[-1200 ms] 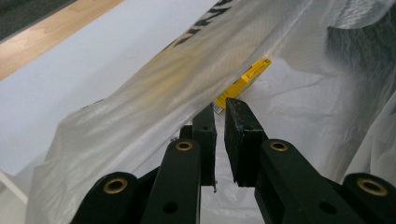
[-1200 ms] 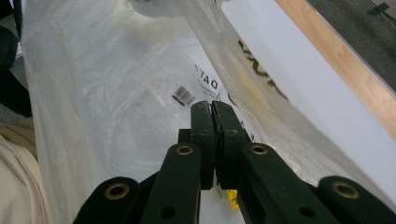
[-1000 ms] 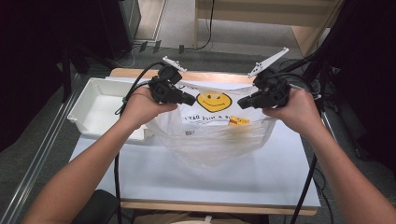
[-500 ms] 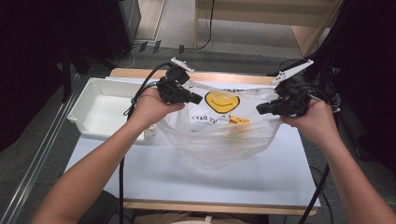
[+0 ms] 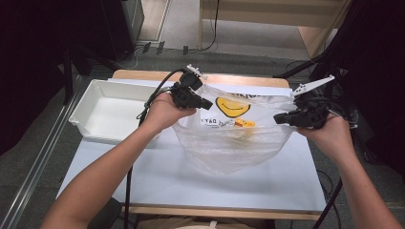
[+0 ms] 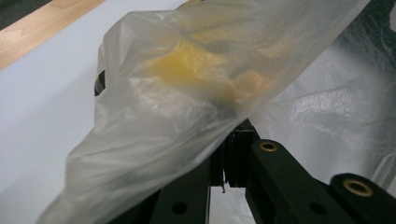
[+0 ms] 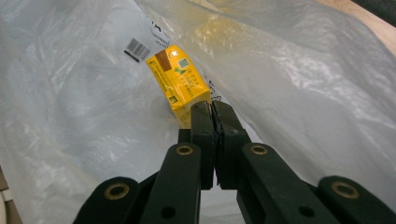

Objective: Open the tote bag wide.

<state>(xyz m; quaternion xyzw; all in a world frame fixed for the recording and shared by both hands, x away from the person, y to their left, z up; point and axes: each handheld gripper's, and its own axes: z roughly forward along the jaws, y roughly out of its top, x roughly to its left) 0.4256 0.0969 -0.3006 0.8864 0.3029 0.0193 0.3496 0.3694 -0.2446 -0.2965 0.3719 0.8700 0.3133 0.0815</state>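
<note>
Bag (image 5: 229, 143) print, seemingly "DAY".

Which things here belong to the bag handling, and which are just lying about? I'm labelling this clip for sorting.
In the job:
- translucent plastic bag with a yellow smiley face
- small yellow carton inside it
- left gripper, jaws shut on the bag's edge
- right gripper, jaws shut on the opposite edge

Lying about:
- white rectangular plastic tray
- white table top

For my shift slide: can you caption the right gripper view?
Right gripper, jaws shut on the edge of a translucent plastic bag, looks in at a small yellow carton.
</note>
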